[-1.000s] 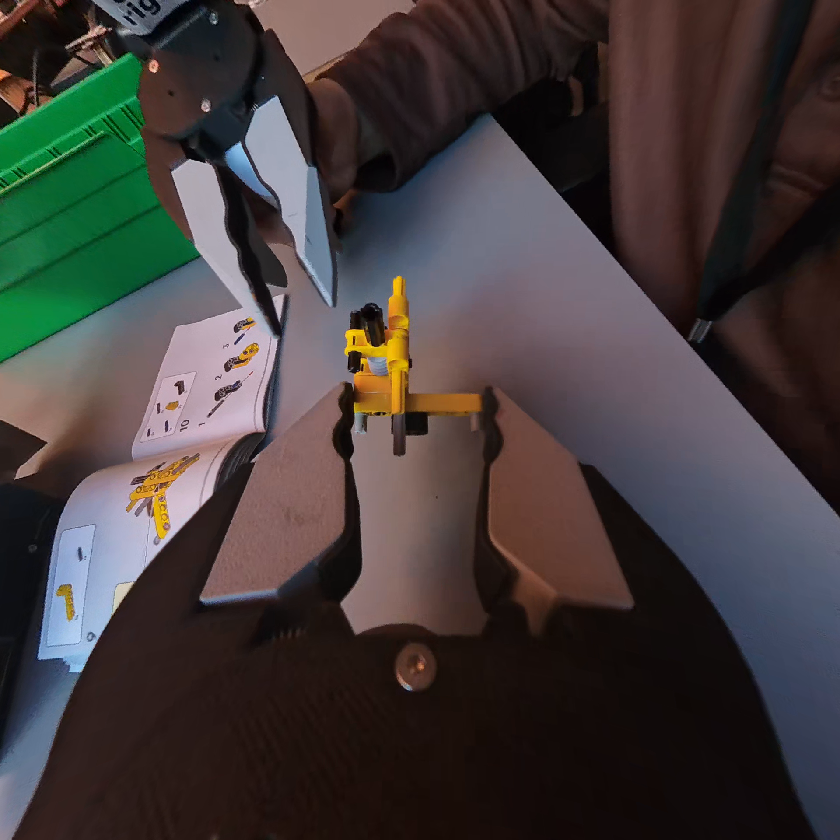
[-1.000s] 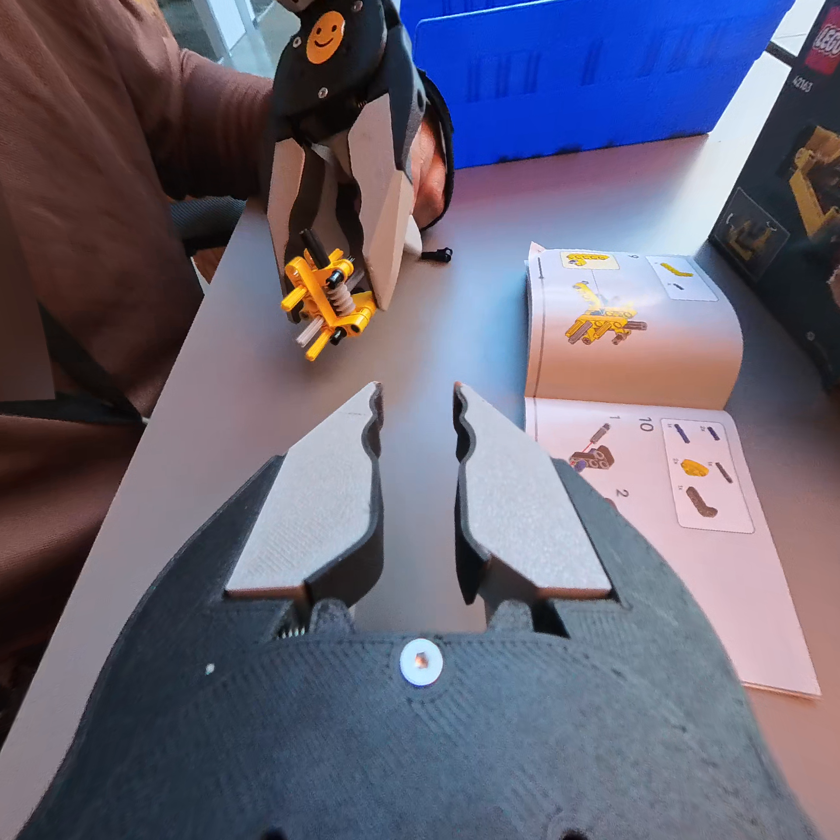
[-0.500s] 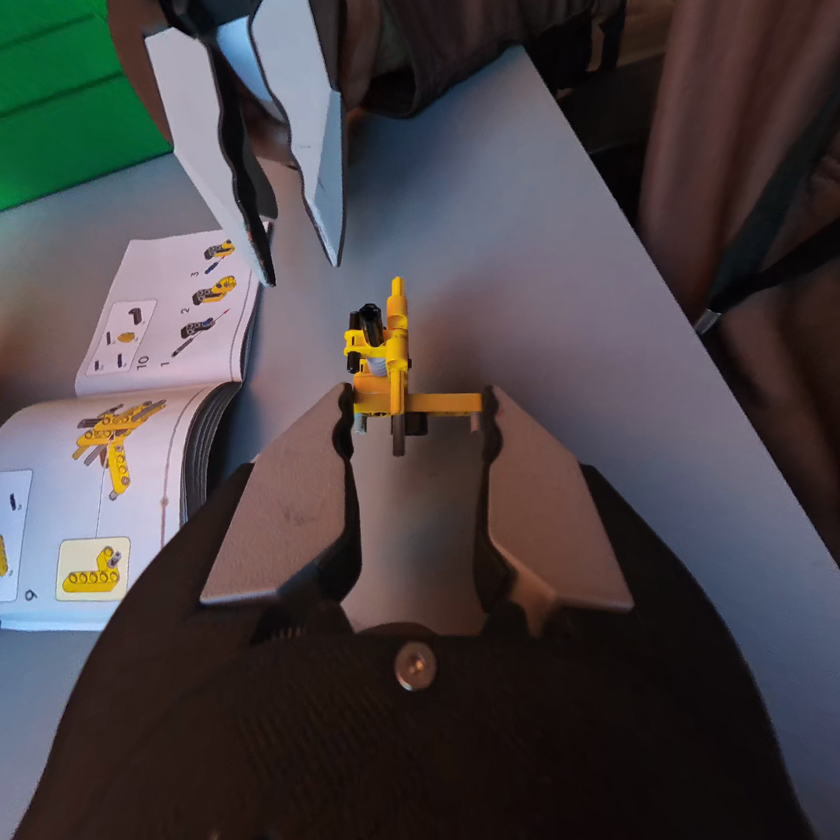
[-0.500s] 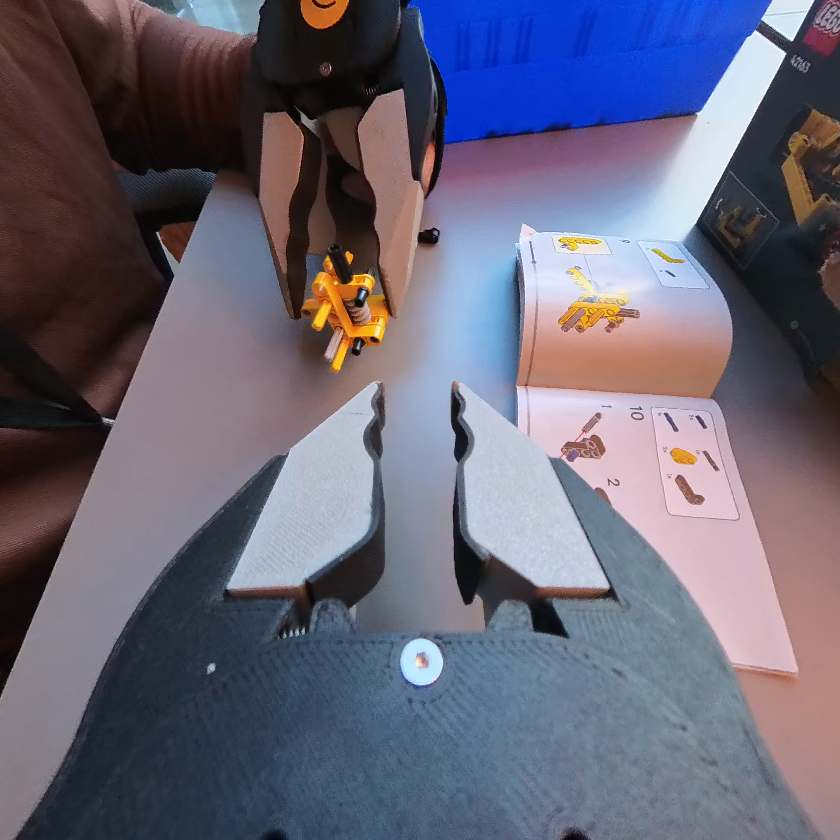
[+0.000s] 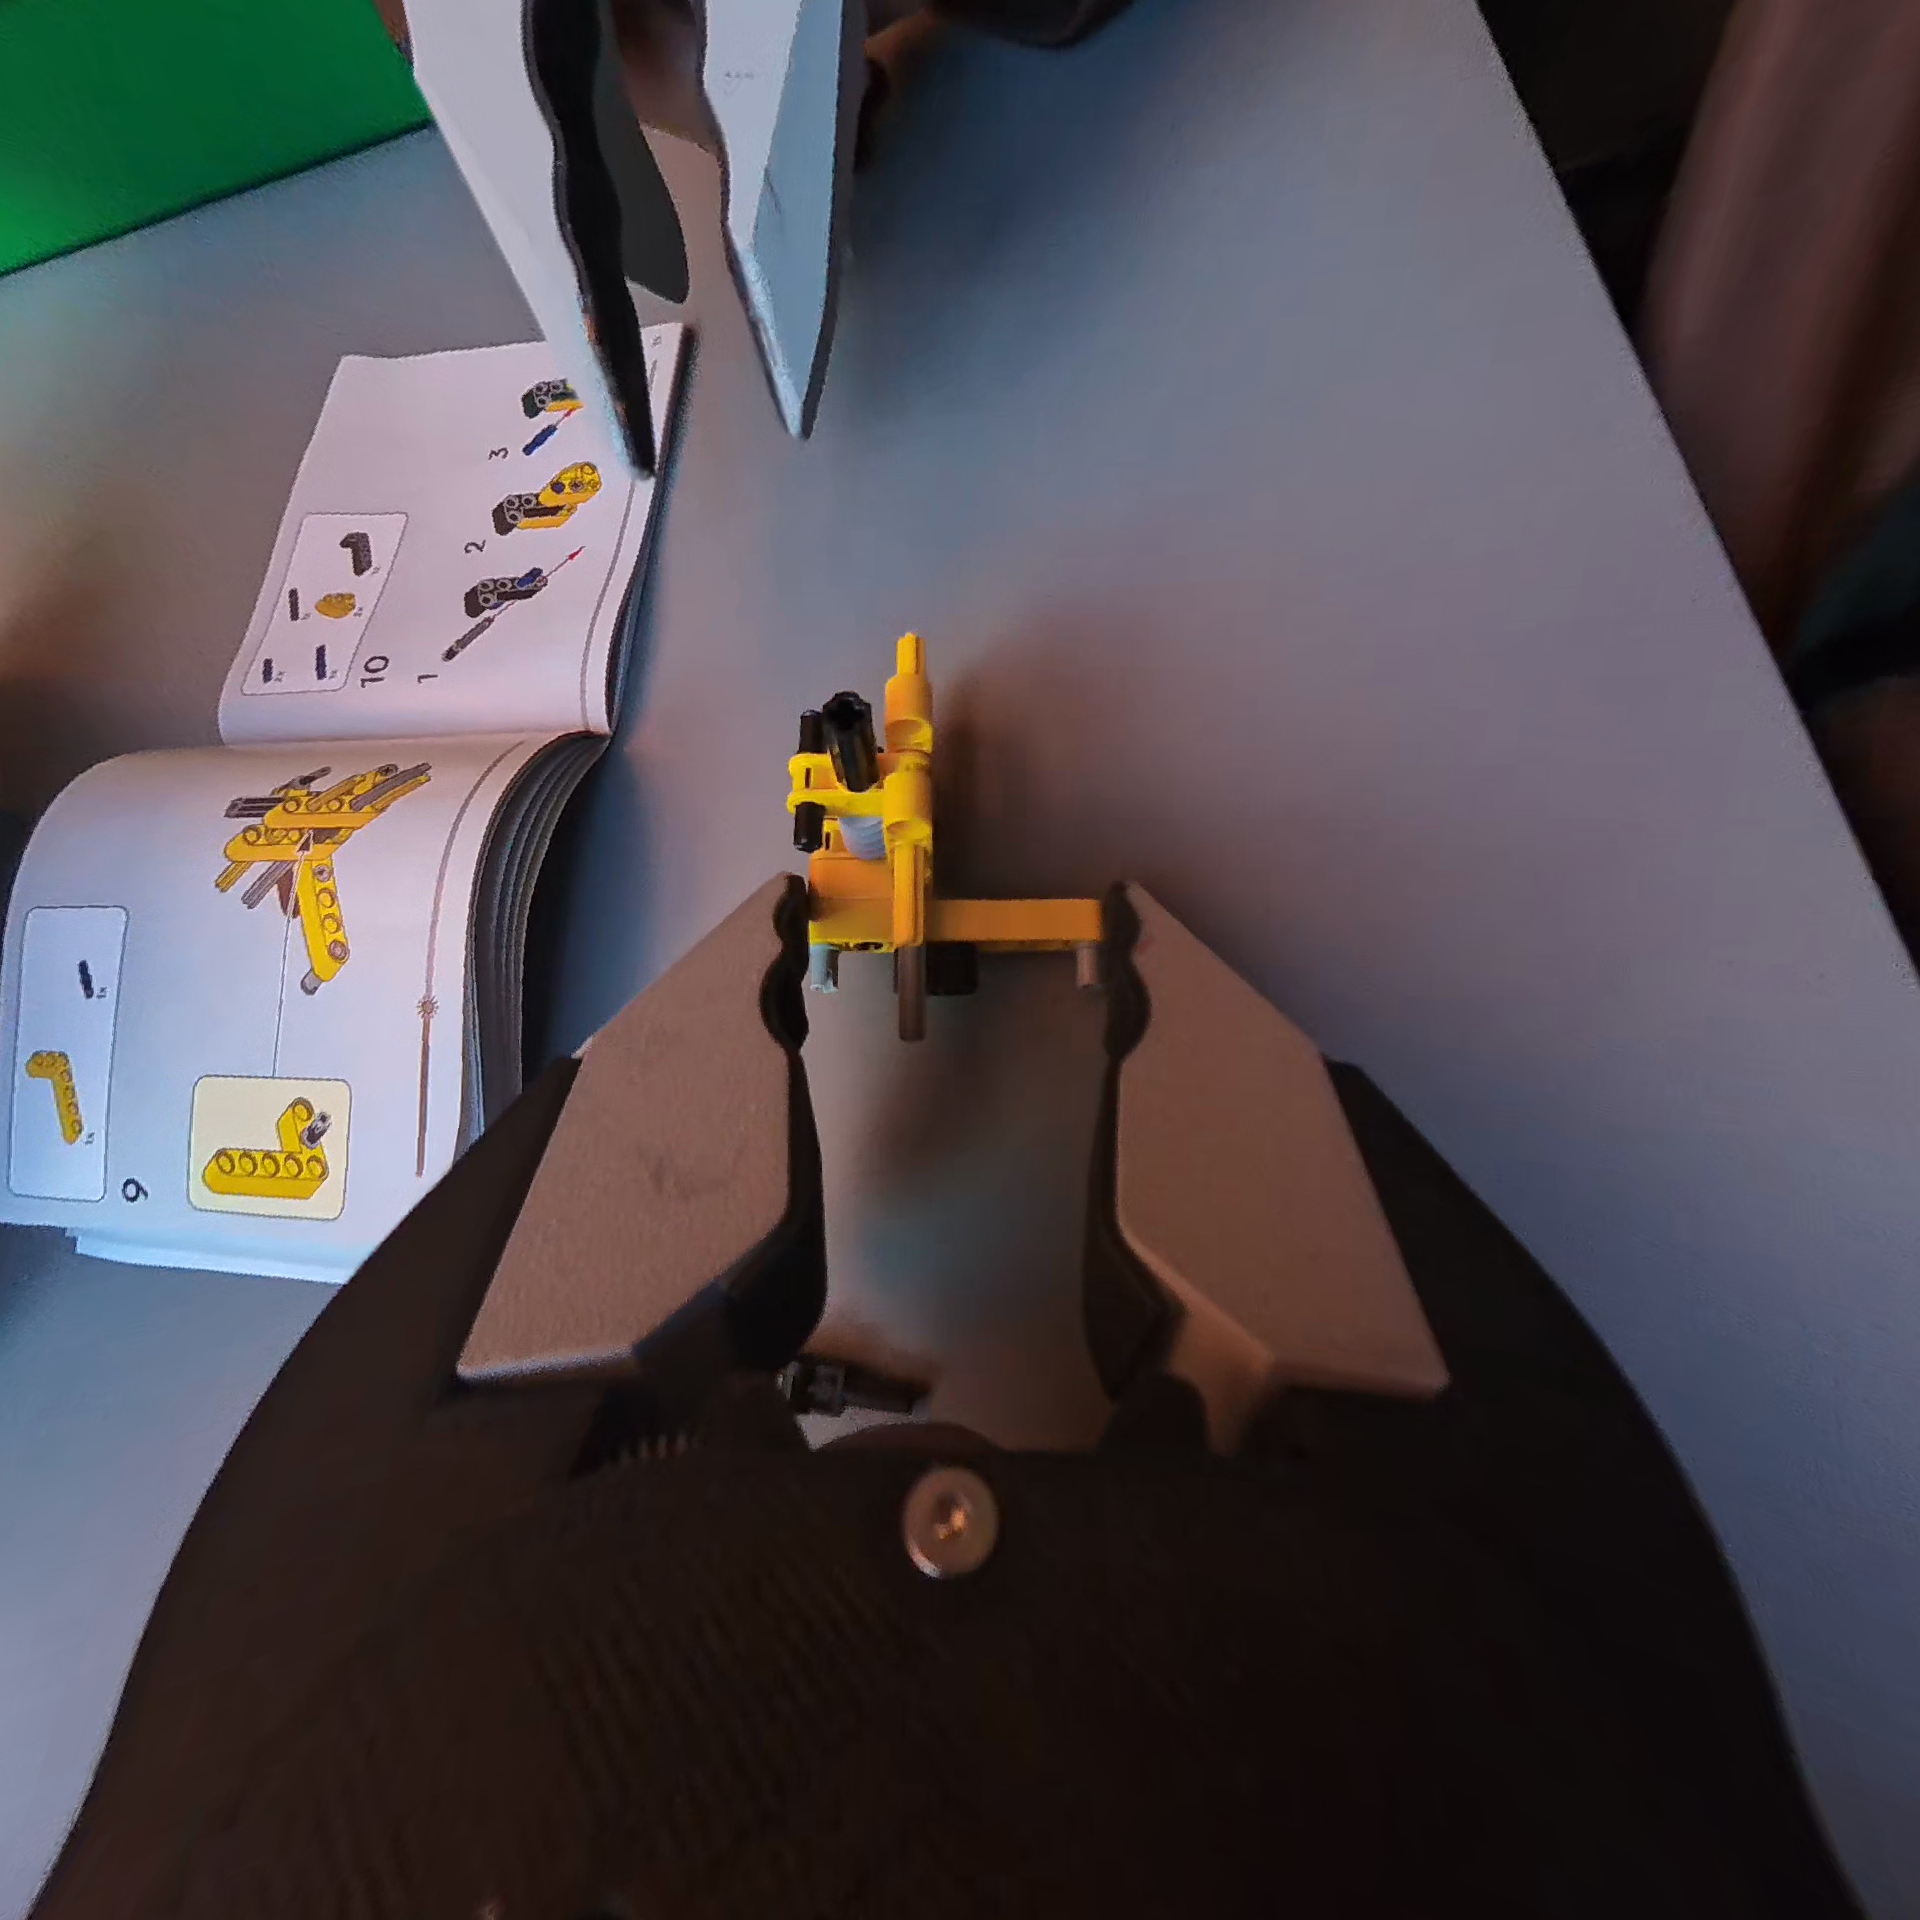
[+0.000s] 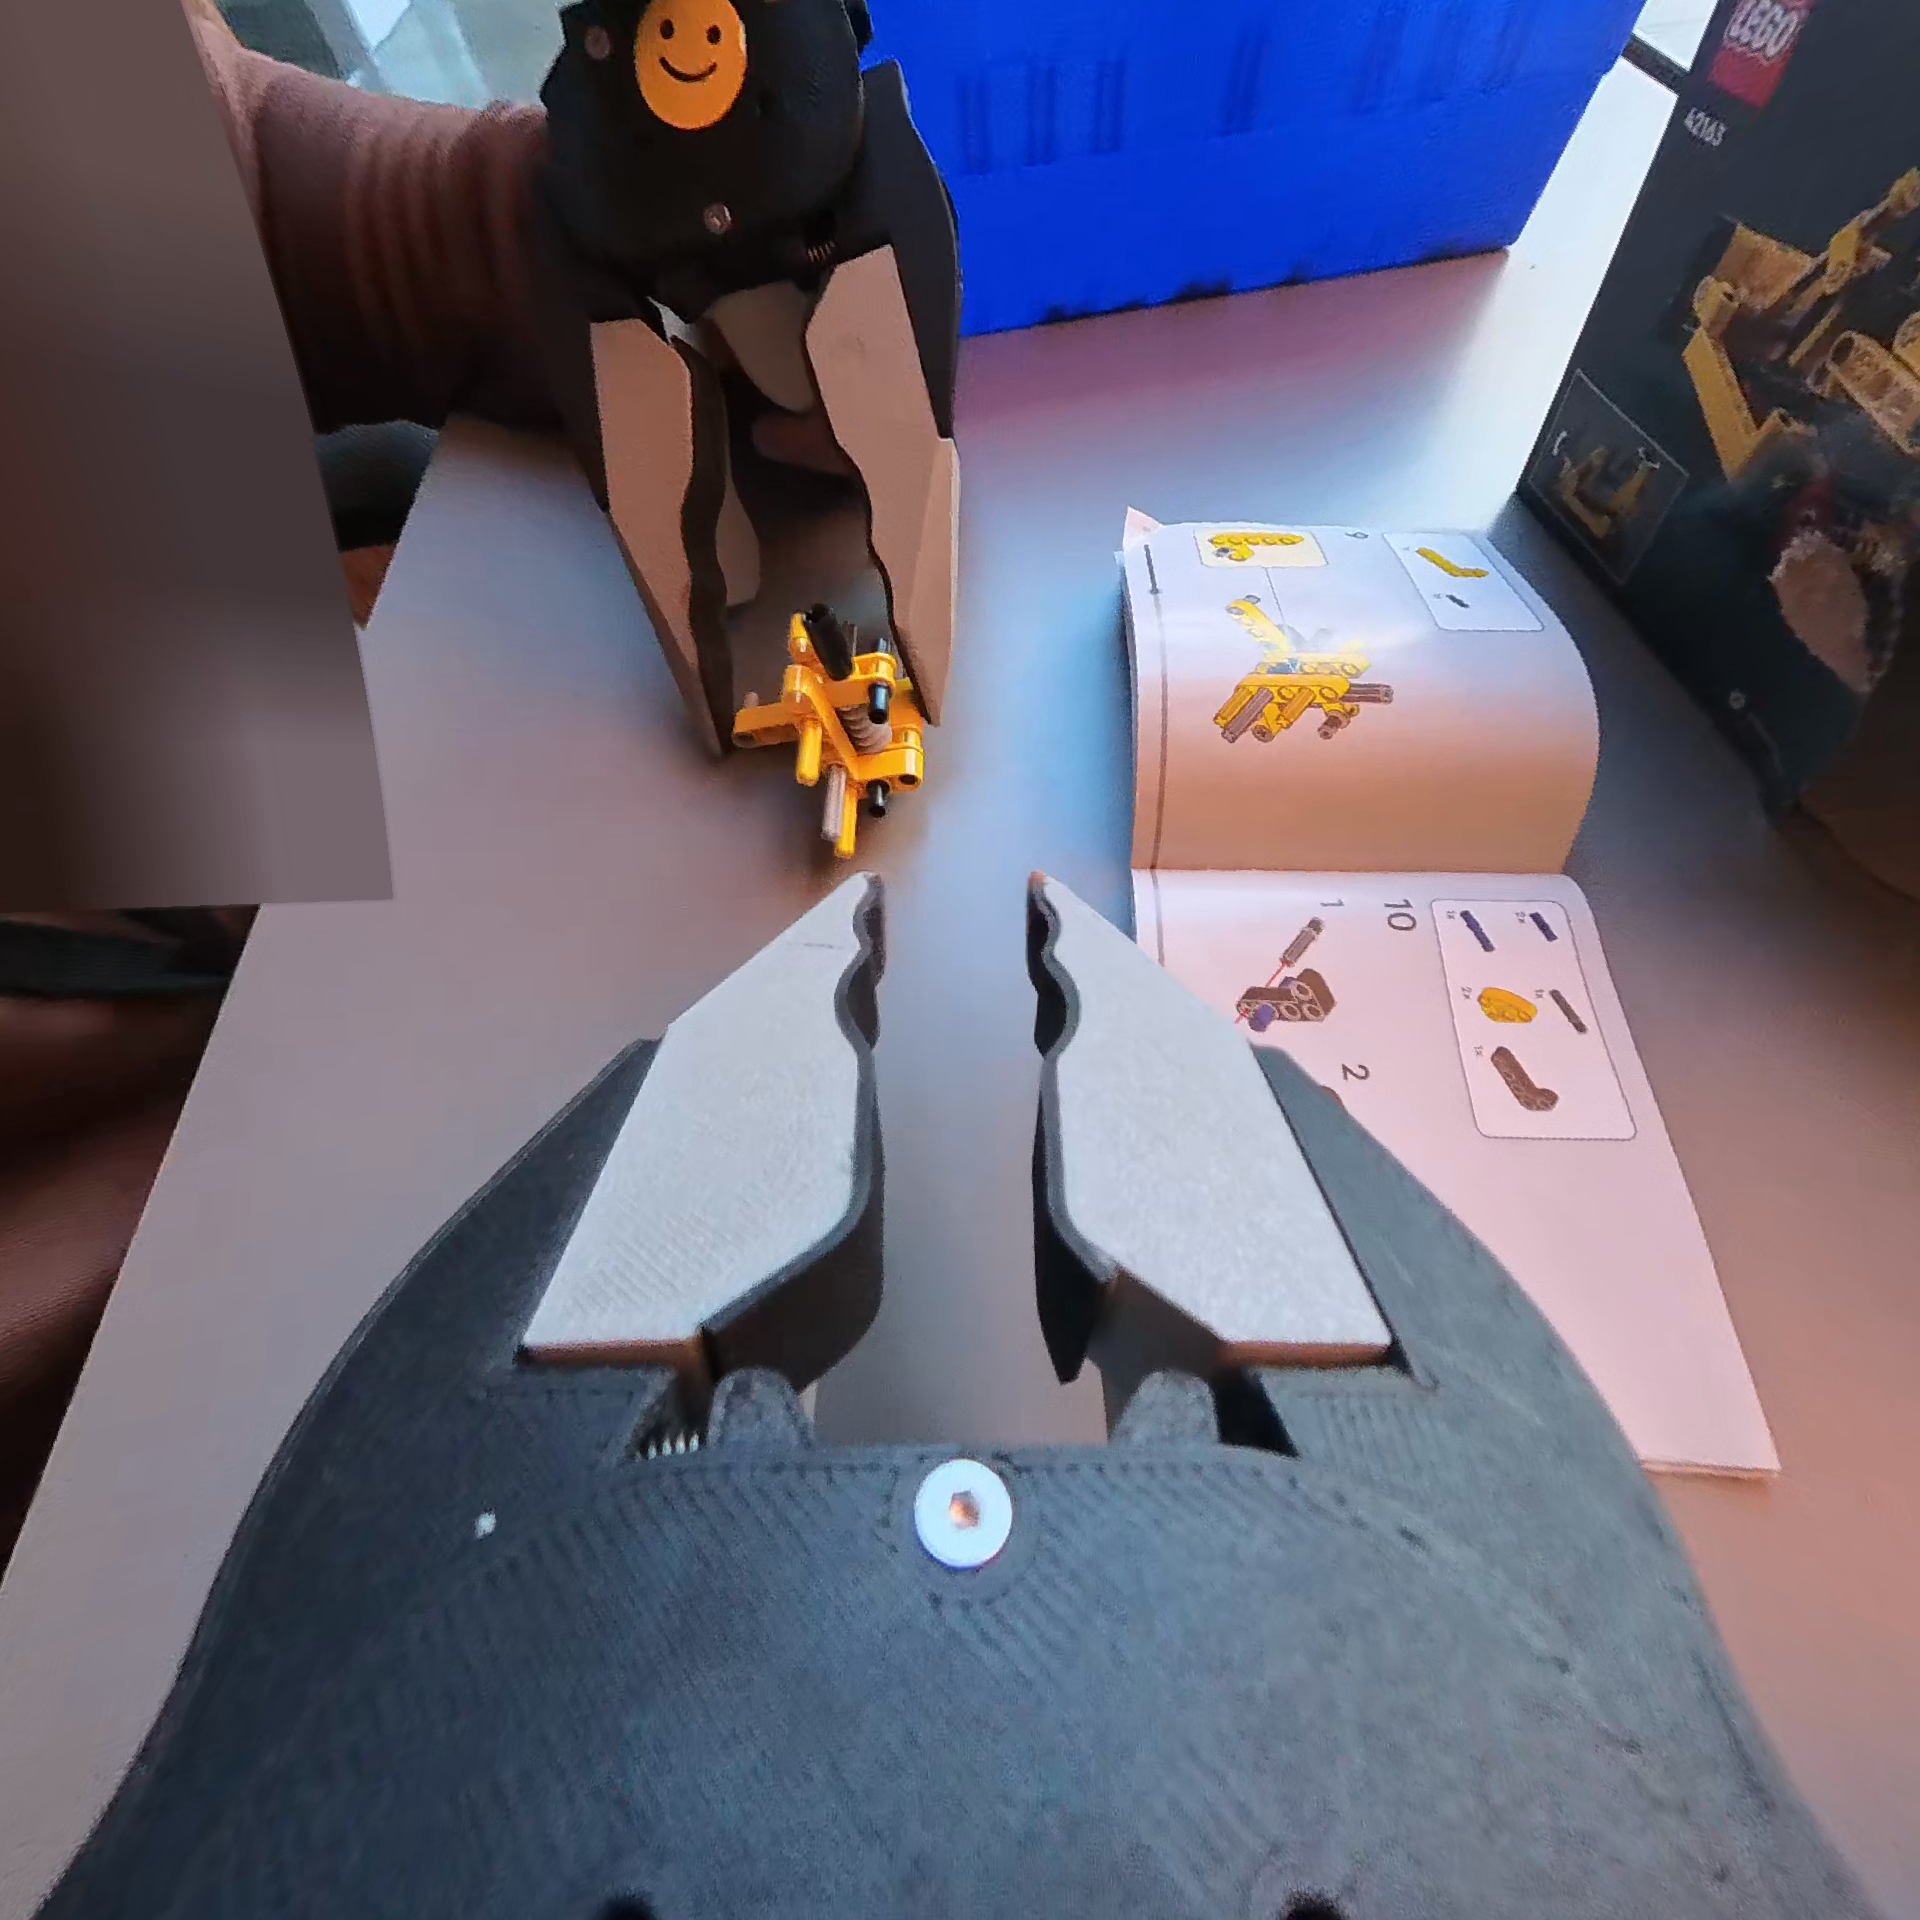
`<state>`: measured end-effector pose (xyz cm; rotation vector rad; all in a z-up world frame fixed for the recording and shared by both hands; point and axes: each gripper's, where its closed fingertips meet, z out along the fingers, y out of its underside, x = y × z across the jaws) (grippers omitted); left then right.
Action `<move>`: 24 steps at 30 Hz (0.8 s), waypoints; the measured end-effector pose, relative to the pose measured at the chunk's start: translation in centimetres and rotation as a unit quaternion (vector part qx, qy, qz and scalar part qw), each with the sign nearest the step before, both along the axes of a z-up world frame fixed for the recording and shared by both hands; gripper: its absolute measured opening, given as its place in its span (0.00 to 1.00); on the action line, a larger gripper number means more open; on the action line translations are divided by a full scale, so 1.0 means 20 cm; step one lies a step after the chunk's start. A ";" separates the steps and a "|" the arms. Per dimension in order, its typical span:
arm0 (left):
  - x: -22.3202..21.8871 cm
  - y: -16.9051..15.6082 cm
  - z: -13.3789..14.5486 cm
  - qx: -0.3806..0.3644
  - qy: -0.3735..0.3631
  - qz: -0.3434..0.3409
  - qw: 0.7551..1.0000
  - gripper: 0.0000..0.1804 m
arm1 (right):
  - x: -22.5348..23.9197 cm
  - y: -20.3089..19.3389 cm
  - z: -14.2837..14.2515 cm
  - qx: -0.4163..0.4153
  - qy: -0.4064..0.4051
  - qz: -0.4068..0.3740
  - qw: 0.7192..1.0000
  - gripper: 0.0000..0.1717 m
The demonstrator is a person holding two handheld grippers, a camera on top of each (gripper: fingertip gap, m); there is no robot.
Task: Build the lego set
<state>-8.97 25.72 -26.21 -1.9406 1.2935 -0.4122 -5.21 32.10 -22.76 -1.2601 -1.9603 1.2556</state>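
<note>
My left gripper [image 5: 956, 914] is shut on a small yellow brick assembly [image 5: 883, 831] with black pins and grey axles; both fingertips press on its ends. In the right wrist view the same gripper [image 6: 821, 665], with an orange smiley sticker, points down and holds the assembly [image 6: 831, 717] just at the grey table [image 6: 520, 935]. My right gripper [image 6: 954, 914] is open and empty, hovering over the table a short way in front of the assembly. It also shows in the left wrist view [image 5: 720, 449], beyond the assembly.
An open instruction booklet [image 6: 1351, 779] lies beside the grippers, also in the left wrist view [image 5: 343, 831]. A blue crate [image 6: 1247, 135] and a dark printed box [image 6: 1766, 364] stand at the back. A green crate [image 5: 156, 125] stands far left. A person's sleeve [image 6: 416, 260] is along the table edge. Left tips to right tips: about 9 cm.
My left gripper has turned and lowered toward the table with the assembly still in its grasp. My right gripper has come nearer to it and its jaws have narrowed slightly.
</note>
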 end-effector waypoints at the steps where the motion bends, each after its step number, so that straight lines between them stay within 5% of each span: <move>1: 0.00 0.00 0.00 0.000 -0.001 0.000 1.000 0.30 | 0.00 0.00 0.01 -0.004 0.005 0.002 1.000 0.14; 24: -0.02 0.03 -0.02 -0.043 -0.012 0.033 0.998 0.30 | -0.01 0.00 0.02 -0.019 0.008 -0.005 1.000 0.14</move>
